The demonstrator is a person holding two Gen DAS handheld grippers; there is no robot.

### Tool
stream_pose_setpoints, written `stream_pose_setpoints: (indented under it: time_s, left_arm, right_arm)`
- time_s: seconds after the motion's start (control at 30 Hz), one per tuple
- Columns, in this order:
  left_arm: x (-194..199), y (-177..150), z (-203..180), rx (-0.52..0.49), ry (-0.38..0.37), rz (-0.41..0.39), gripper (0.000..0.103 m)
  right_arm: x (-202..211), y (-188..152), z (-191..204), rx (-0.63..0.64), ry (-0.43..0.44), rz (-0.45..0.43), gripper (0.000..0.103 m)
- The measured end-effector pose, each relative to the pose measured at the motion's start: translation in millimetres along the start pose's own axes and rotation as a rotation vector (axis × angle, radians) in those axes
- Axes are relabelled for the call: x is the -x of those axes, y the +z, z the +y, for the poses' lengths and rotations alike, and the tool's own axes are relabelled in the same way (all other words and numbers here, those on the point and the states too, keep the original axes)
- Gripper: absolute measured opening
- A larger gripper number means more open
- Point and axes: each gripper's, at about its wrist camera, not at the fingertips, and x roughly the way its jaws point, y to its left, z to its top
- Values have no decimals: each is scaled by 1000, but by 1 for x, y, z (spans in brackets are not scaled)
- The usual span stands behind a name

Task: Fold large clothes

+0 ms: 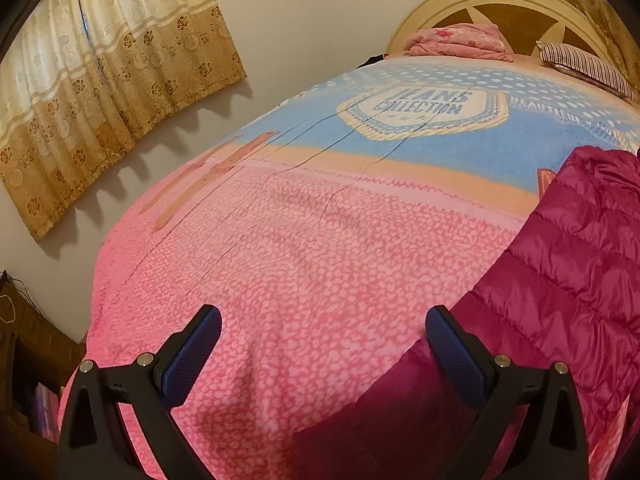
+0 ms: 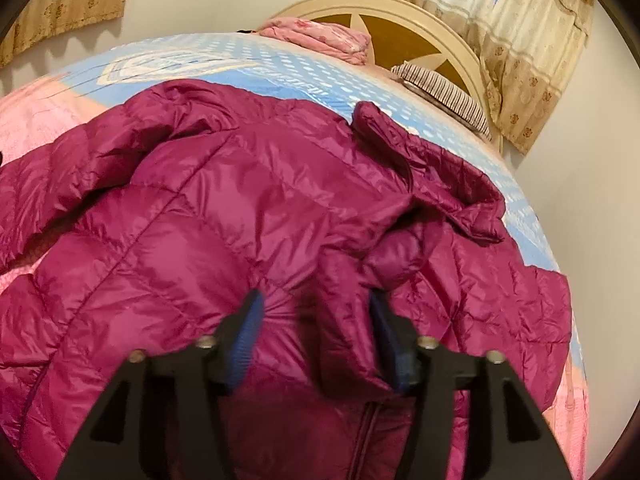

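Jacket (image 2: 248,208) fold between parted right tongs (image 2: 316,312) (left tongs beside it).

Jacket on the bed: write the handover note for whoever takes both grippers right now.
Left gripper: jaws open, nothing between them, over the bare pink blanket, beside the jacket's left edge.
Right gripper: jaws apart over the middle of the jacket; a puffed fold of it sits between them, against the right pad, not clamped.
Jacket: magenta quilted, spread on the bed but rumpled, one sleeve flopped across the upper right. Folded pink bedding and a striped pillow lie by the headboard.
Done: no neat fold visible.
Left: smooth it flat, fold the sleeves in, fold the body.
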Motion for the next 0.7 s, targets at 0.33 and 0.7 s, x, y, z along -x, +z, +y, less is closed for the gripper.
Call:
stream_pose_setpoints:
  time_s: [0.33,0.7]
  left_arm:
    - [13,-3,11,8,15,-28,102]
    - [24,1,14,13,28,-69,102]
  right_arm:
    - [35,-13,16,69,74,-51,87]
    - [86,-25,-56,-172,254,-192,45]
